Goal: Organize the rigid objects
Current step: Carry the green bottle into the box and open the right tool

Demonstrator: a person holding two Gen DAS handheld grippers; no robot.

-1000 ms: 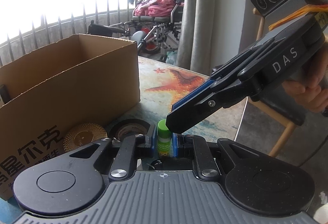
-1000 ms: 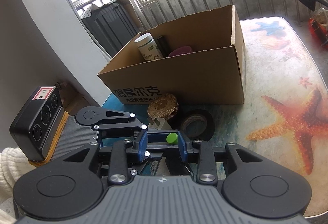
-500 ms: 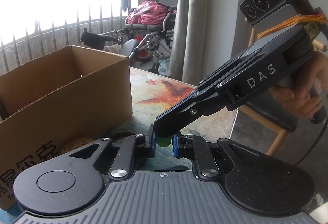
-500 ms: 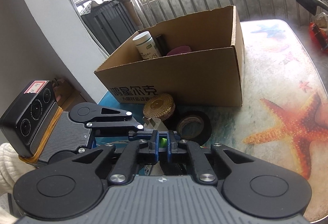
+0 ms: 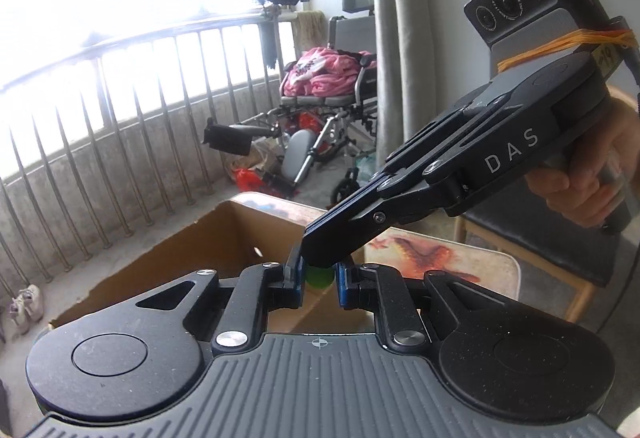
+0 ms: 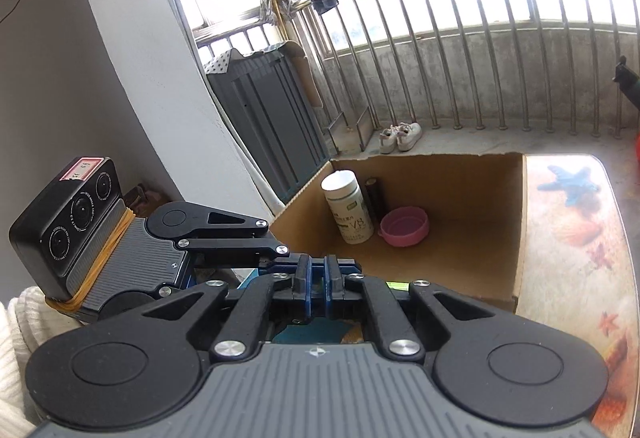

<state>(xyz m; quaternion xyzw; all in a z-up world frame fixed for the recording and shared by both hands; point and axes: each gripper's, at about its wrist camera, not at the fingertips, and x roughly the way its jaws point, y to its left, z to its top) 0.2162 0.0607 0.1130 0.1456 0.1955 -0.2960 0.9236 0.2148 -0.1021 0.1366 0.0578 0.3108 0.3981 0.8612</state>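
A small green-capped bottle is being held above the open box by the left gripper, clamped on its body, and the right gripper, closed on its cap.

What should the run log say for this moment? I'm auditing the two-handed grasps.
left gripper: shut on green-capped bottle | right gripper: shut at cap | cardboard box: holds white bottle, pink bowl

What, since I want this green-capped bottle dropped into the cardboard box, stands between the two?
Nothing visible: the green-capped bottle, gripped by left tongs and right tongs, hangs before the open cardboard box; white bottle and pink bowl sit at its far side.
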